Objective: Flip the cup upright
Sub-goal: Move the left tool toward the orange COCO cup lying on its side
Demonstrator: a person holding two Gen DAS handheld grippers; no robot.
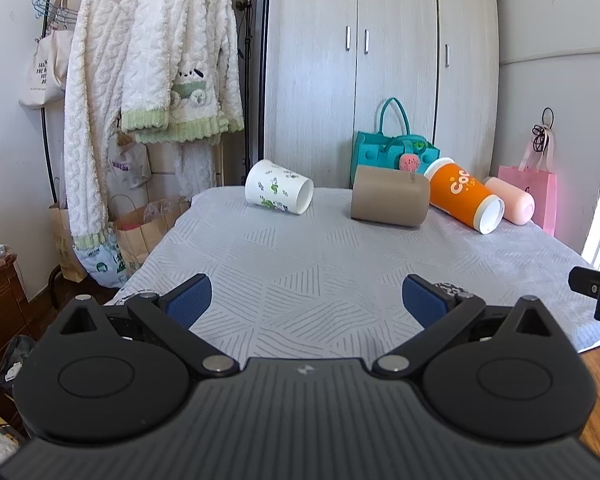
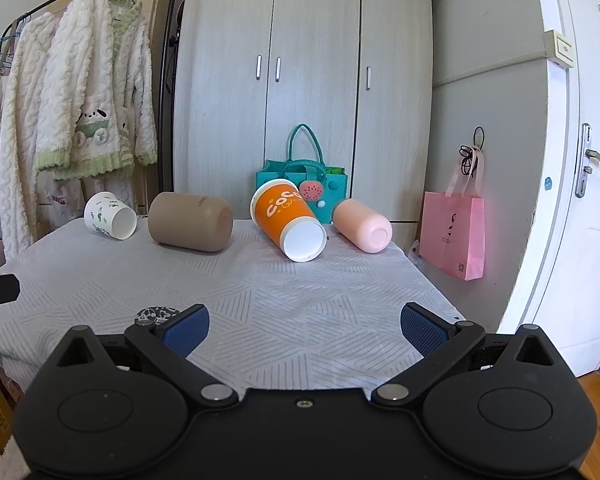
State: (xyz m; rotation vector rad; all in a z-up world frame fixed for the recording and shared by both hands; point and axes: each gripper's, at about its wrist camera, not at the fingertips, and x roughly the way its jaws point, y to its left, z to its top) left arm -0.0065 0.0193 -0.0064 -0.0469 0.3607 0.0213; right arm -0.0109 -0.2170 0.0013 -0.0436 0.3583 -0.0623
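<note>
4 cups lie on their sides across mid-frame, right wrist view: white cup w/ green print (image 2: pixel 110 216) far left, mouth facing lower right; tan cup (image 2: pixel 190 222) beside it; orange cup (image 2: pixel 286 220) center, white mouth toward lower right; pink cup (image 2: pixel 362 226) right.

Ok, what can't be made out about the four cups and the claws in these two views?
- Brown cup: which end is open; no opening shows in the left wrist view.
- Orange cup: its printed word, cut off by the curve in both views.
- Round patterned item: mostly hidden behind the right claw's finger.
- Left claw: open, empty; the right claw's body is cut off at its view's right edge.
</note>
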